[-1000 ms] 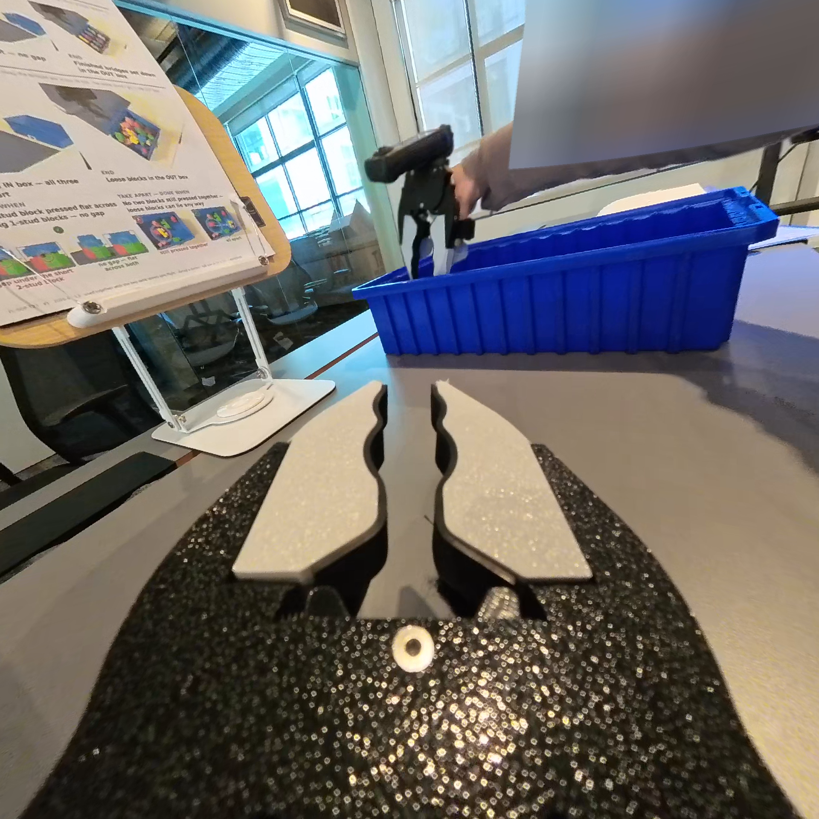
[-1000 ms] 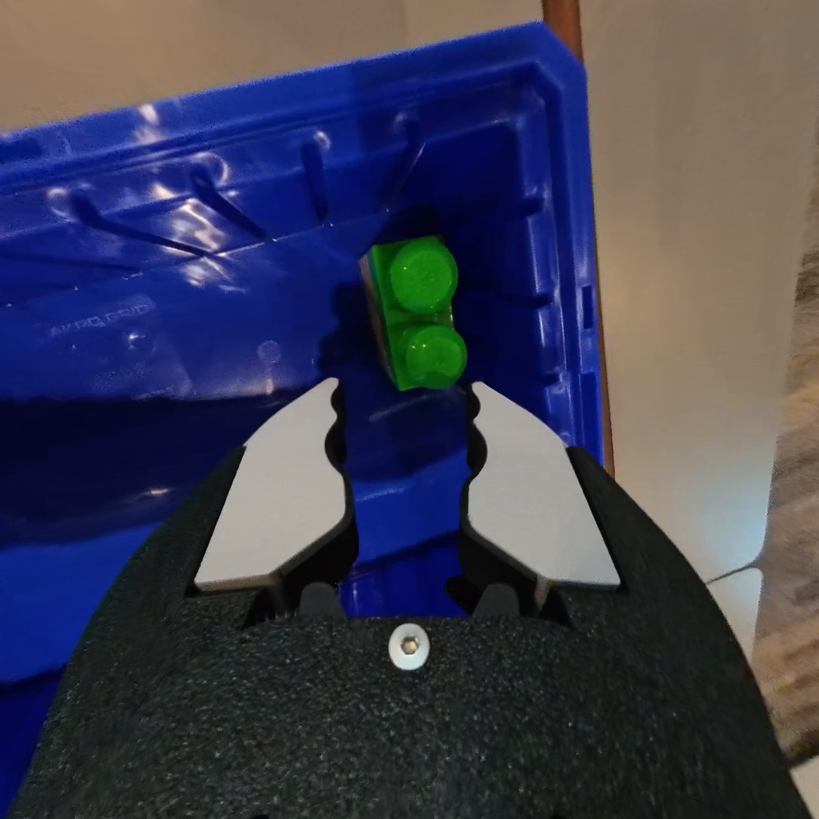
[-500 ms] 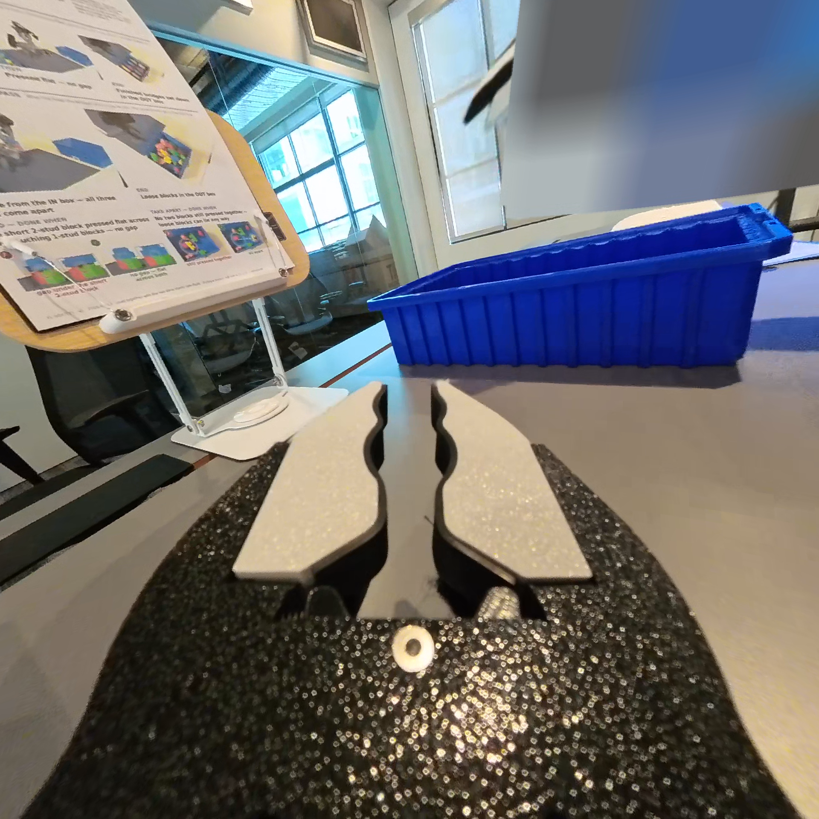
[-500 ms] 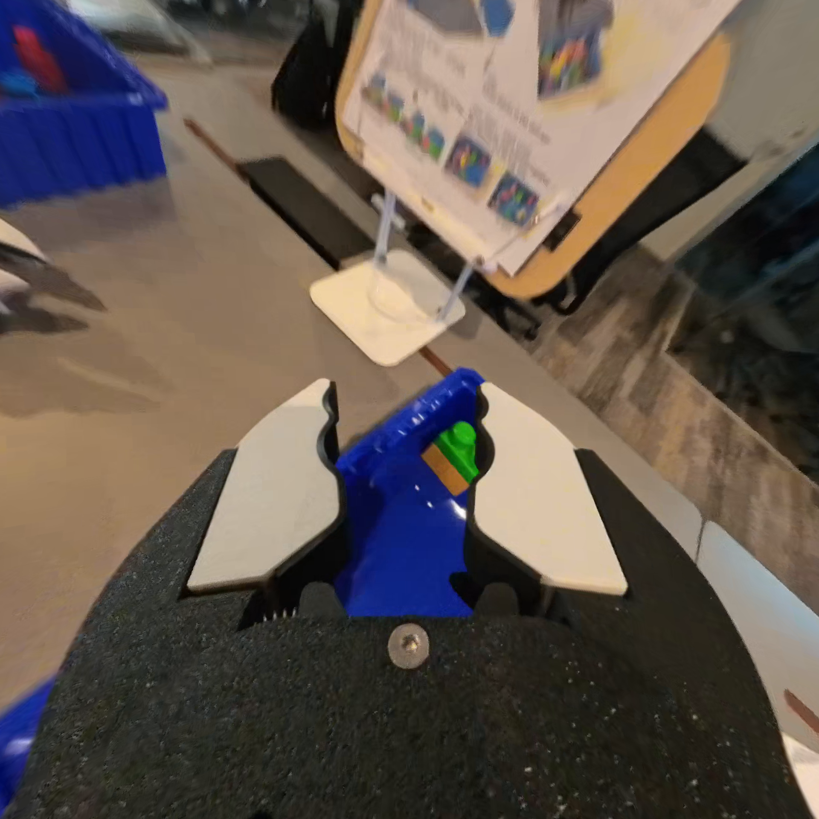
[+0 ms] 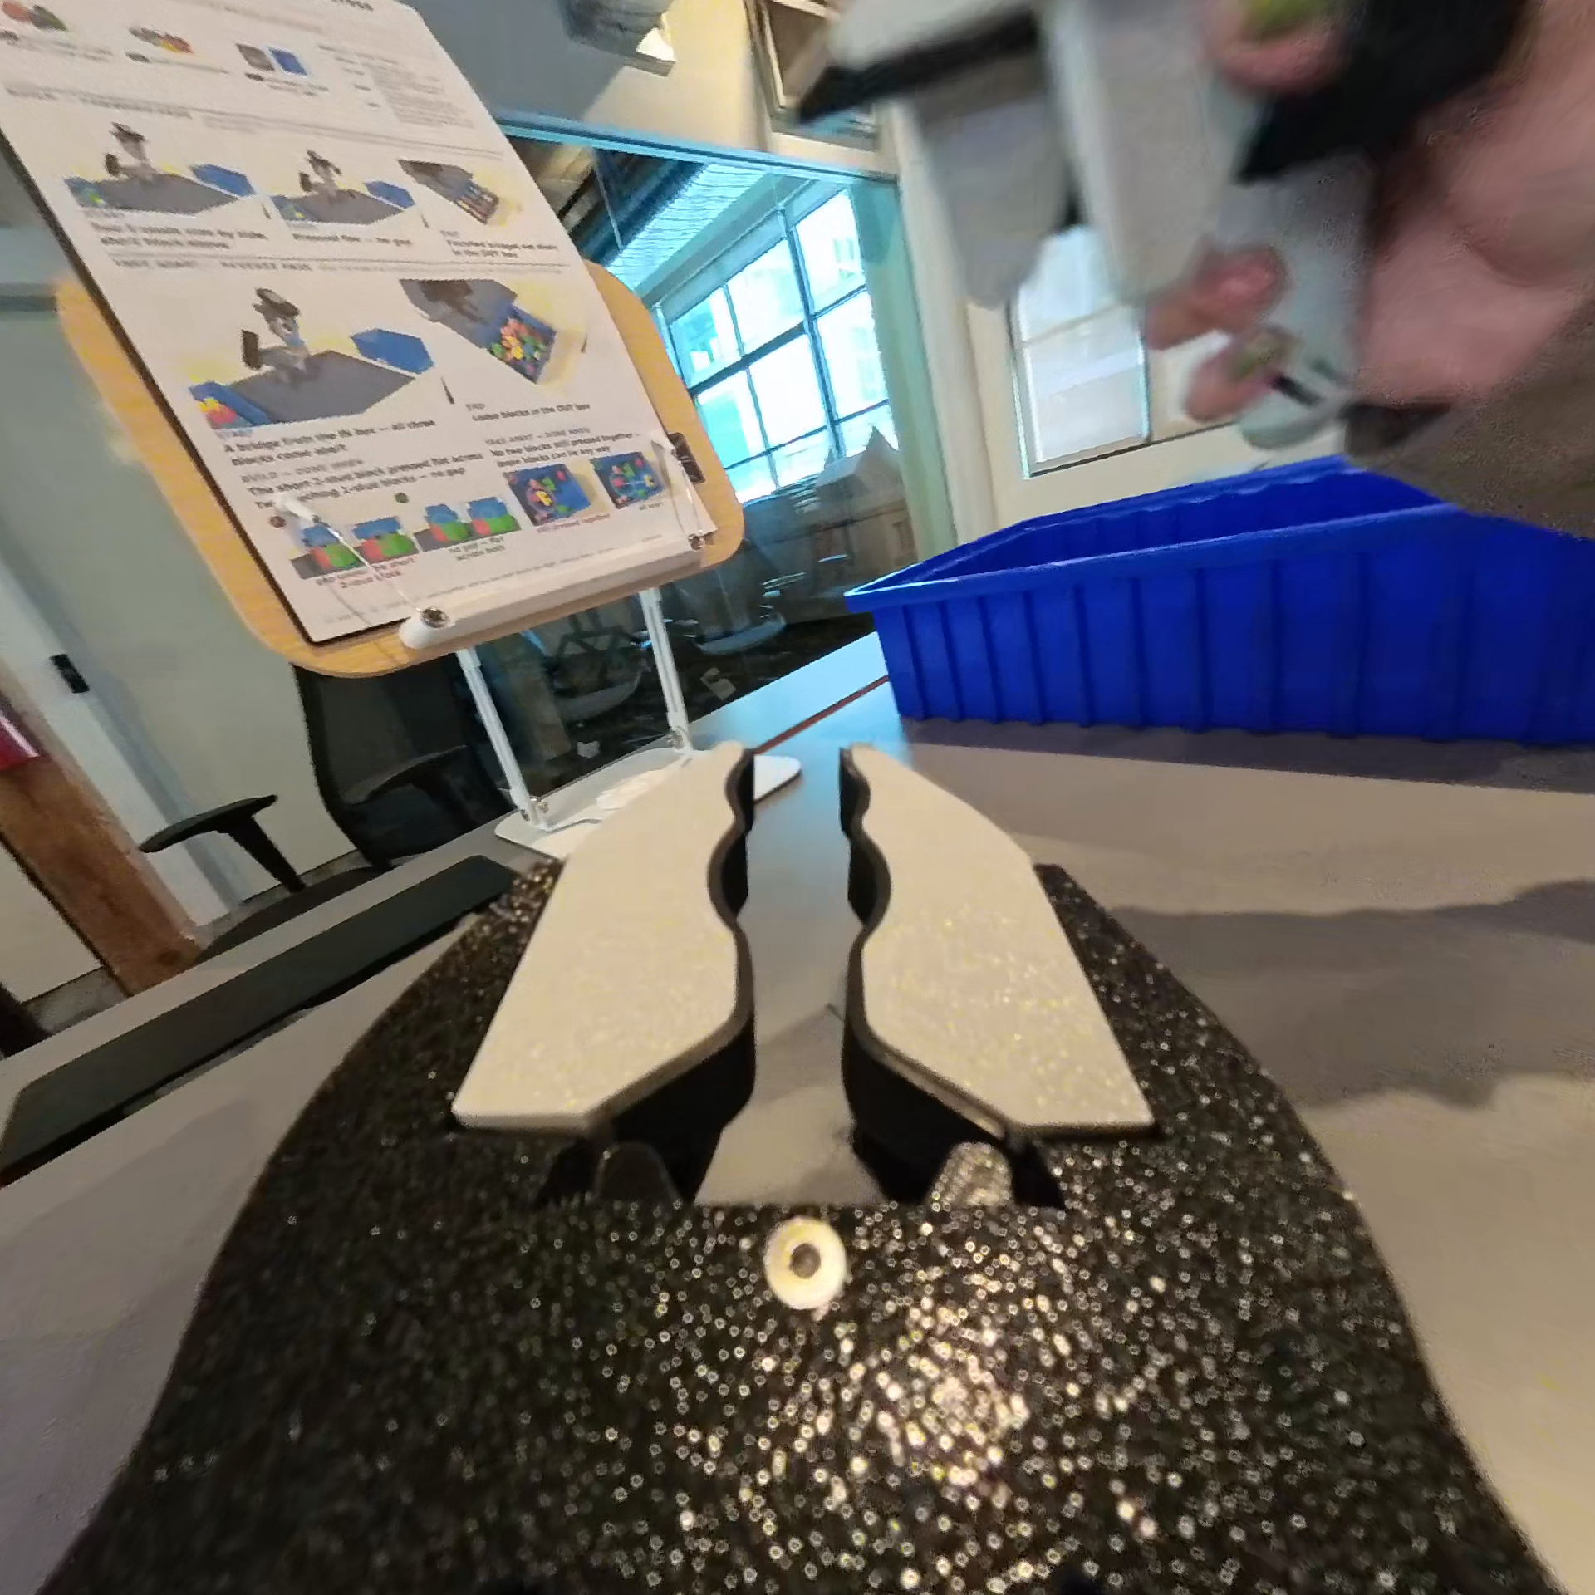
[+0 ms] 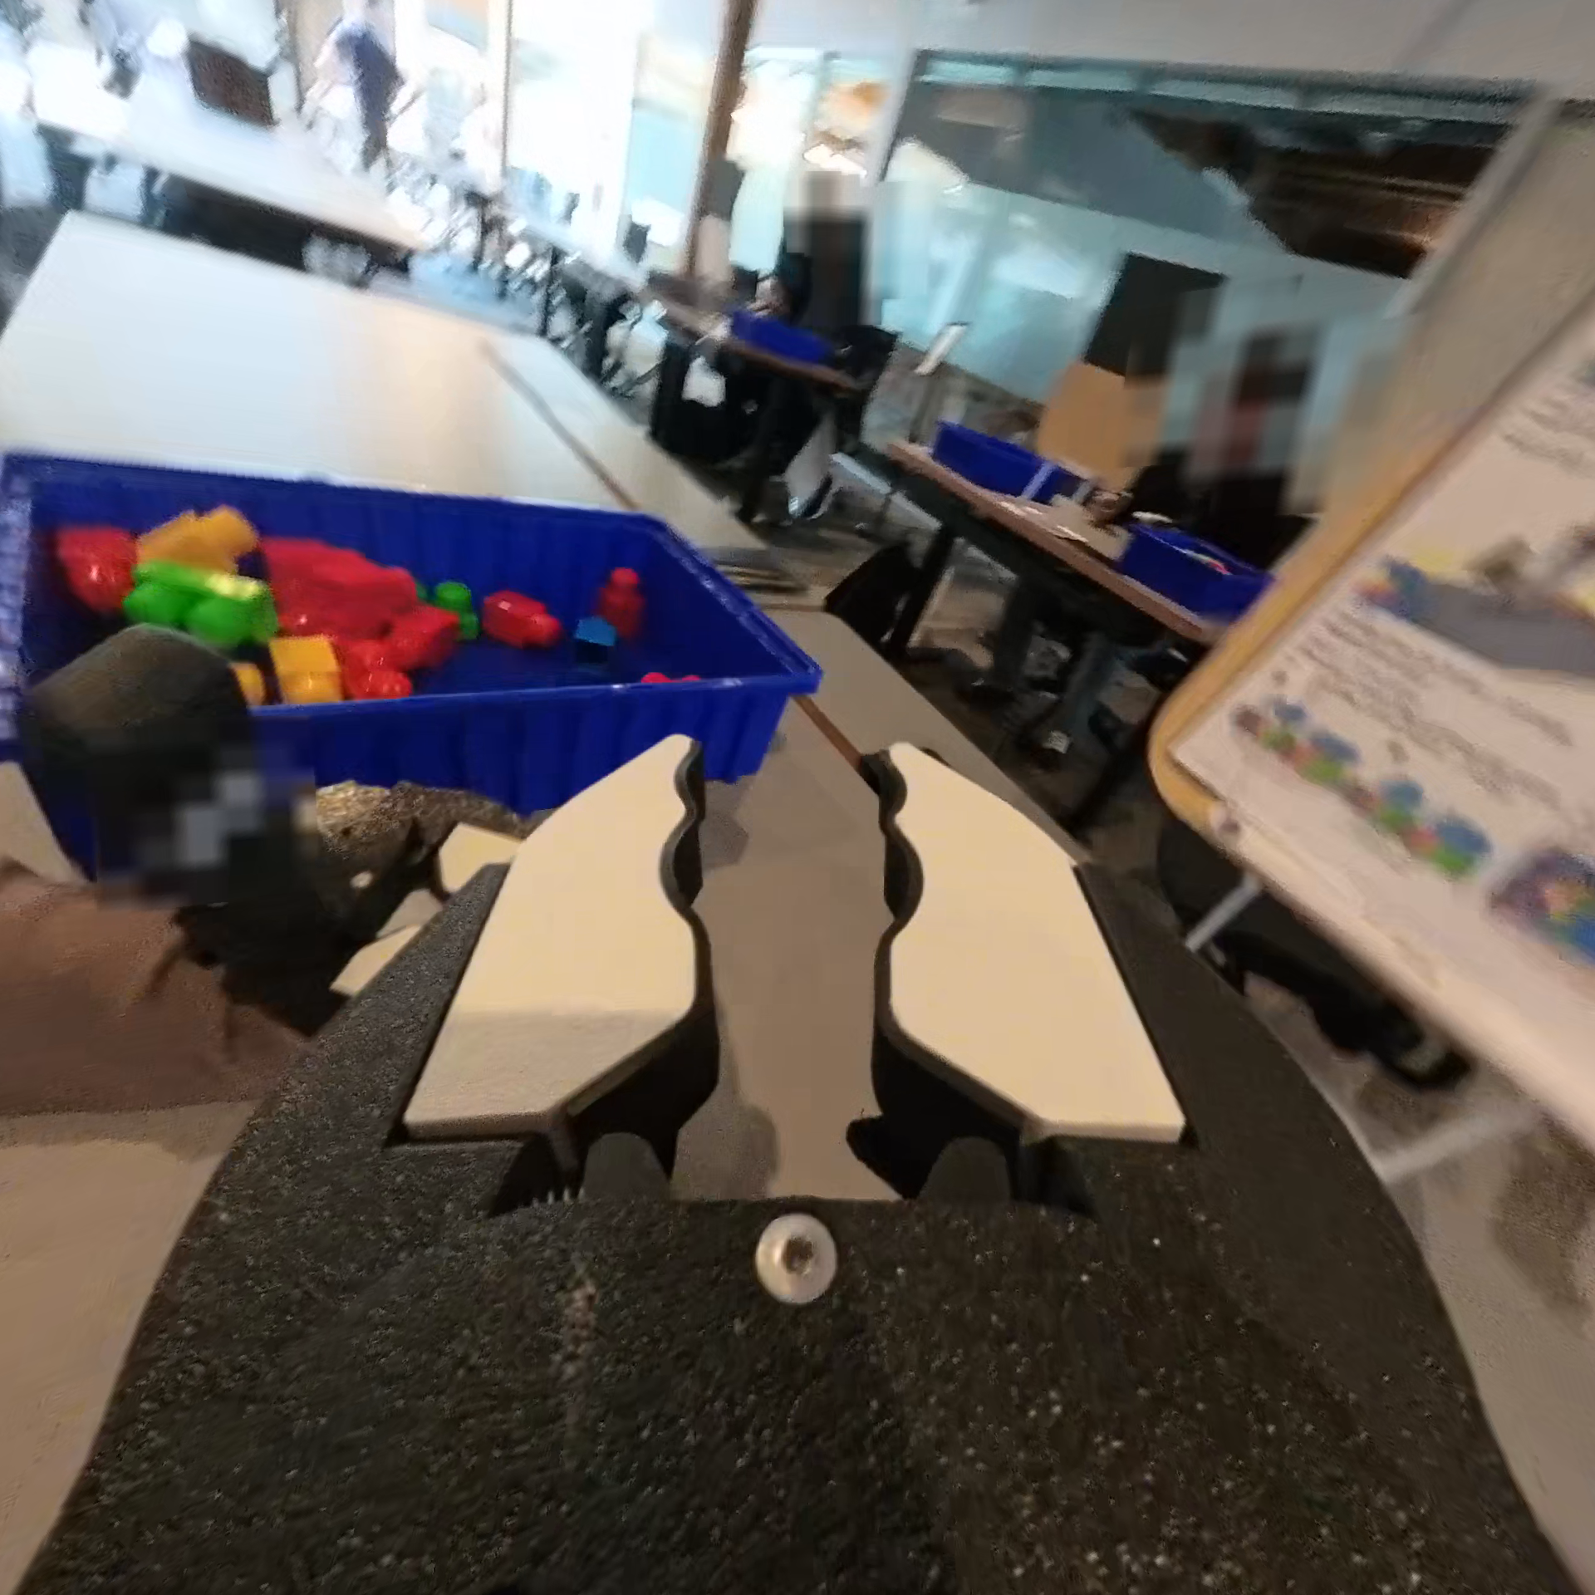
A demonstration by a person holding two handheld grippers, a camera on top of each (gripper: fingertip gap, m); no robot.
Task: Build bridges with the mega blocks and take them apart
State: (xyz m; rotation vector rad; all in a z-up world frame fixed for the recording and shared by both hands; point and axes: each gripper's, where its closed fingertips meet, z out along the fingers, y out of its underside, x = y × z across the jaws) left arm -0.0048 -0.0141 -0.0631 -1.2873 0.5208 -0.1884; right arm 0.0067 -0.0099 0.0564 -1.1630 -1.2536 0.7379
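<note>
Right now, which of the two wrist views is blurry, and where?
Left wrist view: the left tool and instruction board are sharp, but the hand at top right is smeared by motion. Right wrist view: soft all over, the blue bin and board blurred, the background worst.

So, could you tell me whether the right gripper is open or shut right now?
Open: the right gripper shows bare grey table between its parted fingers, with nothing held.

Blue bin (image 6: 552,742), red, green, yellow blocks (image 6: 337,595)
</note>
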